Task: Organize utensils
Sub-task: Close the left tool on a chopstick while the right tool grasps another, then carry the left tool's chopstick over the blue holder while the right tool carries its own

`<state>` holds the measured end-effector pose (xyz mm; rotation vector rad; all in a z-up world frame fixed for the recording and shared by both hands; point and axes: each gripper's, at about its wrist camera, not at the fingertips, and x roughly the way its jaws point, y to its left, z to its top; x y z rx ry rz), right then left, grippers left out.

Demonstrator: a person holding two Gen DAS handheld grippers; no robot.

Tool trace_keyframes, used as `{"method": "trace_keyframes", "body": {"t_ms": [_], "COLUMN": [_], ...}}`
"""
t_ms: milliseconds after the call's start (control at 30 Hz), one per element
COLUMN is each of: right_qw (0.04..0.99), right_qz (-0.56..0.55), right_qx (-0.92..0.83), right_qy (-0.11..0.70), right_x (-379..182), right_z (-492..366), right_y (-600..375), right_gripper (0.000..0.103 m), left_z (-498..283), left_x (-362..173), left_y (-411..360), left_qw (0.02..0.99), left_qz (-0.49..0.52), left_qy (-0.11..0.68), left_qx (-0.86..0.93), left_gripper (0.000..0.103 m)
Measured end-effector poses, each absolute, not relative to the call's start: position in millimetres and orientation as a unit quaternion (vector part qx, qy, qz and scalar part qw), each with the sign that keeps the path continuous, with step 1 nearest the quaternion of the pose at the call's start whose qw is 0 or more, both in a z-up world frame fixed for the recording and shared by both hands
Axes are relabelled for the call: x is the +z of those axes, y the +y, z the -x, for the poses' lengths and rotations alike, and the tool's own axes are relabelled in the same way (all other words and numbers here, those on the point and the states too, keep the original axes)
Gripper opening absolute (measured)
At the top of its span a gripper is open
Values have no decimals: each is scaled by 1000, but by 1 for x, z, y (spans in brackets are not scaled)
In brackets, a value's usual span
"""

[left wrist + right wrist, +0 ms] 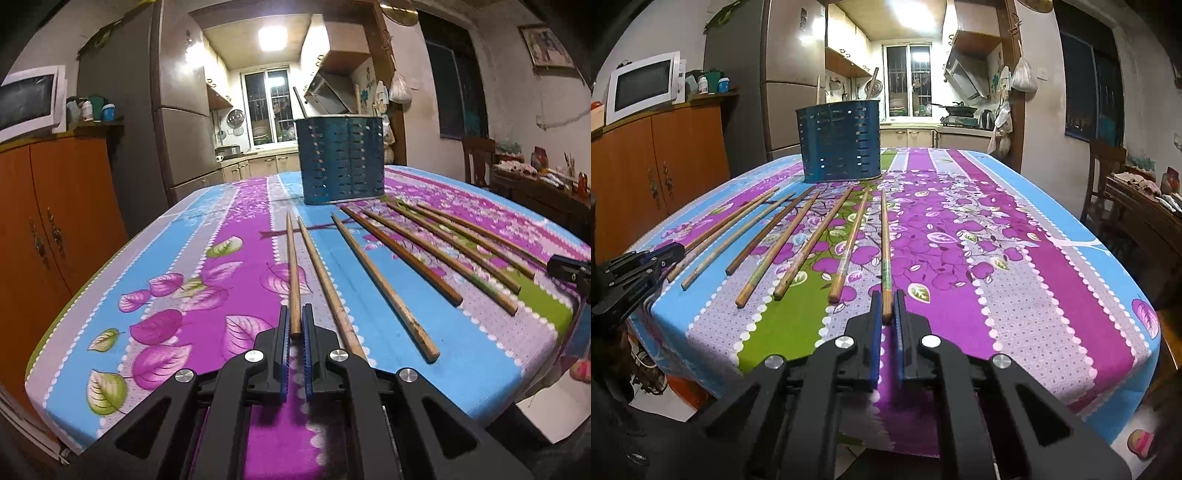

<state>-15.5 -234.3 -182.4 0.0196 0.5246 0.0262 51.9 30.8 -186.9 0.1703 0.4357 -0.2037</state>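
- Left gripper (295,325), bottom centre of the left view: jaws closed on the near butt end of the leftmost chopstick (292,273). Nothing else in them.
- Right gripper (887,310), bottom centre of the right view: jaws closed on the near end of the rightmost chopstick (885,243).
- Both held sticks run long axis straight away from you, tips toward the holder (342,158), which stands upright at the far middle of the table (461,369).
- In the left view the holder sits up and slightly right of your held stick; in the right view it sits up and left (839,142). Neither hand looks clearly nearer.
- One stick already stands in the holder, leaning.
- Six loose sticks (798,243) lie fanned between your two grippers, butts toward the near edge, tips toward the holder.
- You hold each stick by its very end, so I judge the far tip will droop or swing on the lift.
- Near table edge is just under both grippers; open cloth to the right in the right view, open cloth to the left in the left view.
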Motion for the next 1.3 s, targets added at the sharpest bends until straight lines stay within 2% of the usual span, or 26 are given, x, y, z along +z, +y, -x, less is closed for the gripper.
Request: {"method": "trace_keyframes", "body": {"t_ms": [300,633,833,1300], "right_qw": [975,984,984,976], "right_qz": [26,37,36,43], "right_qx": [16,55,74,94], "right_qy": [218,164,161,194], "right_x": [-144,-72,-40,11], "right_z": [22,0,-29,-98], "right_y": [-235,-246,-254,-257], "right_gripper": [5,5,5,5], "left_z": [-42,-49,-73,-145], "left_x": [-138,-62,-25,9], "left_y": [46,56,57,57], "left_qw": [975,981,978,968], "left_qz": [-53,-19,-1,19], "left_qy": [191,147,143,181], "left_qx": [-100,-125,-154,-176], "left_gripper": [7,7,7,7]}}
